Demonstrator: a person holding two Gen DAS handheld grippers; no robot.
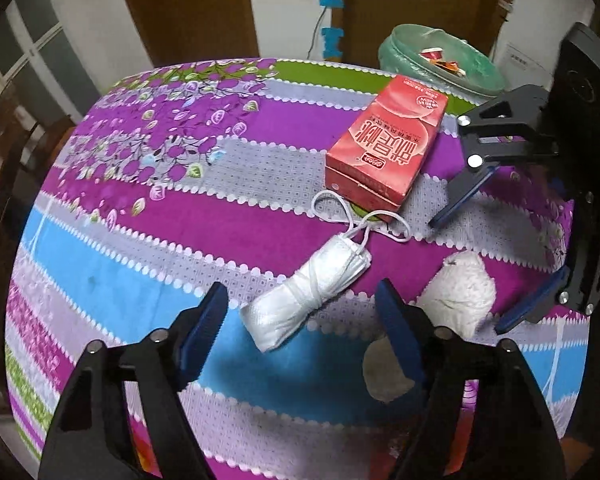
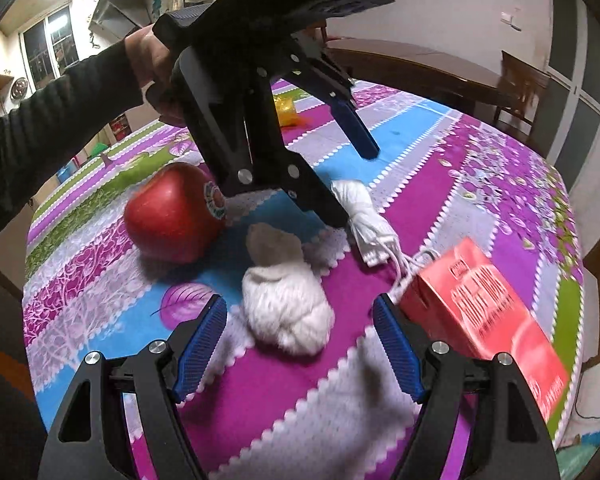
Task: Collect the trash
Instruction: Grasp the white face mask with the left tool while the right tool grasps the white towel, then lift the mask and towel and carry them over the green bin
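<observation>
A rolled white face mask (image 1: 308, 296) with loose ear loops lies on the striped floral tablecloth (image 1: 160, 216). My left gripper (image 1: 300, 336) hangs open just above it, one blue pad on either side, not touching. To its right a crumpled white tissue ball (image 1: 460, 292) sits between the spread fingers of my right gripper (image 1: 466, 276). In the right wrist view the right gripper (image 2: 300, 344) is open around the tissue ball (image 2: 288, 312), and the left gripper (image 2: 350, 184) stands over the mask (image 2: 368, 220). A red drink carton (image 1: 384, 152) lies behind the mask.
A green-lined trash bin (image 1: 440, 64) with wrappers inside stands beyond the table's far edge. A red apple (image 2: 176, 212), a greyish tissue scrap (image 2: 274, 242) and a yellow wrapper (image 2: 286, 110) also lie on the cloth. A dark-sleeved arm (image 2: 60, 128) holds the left gripper.
</observation>
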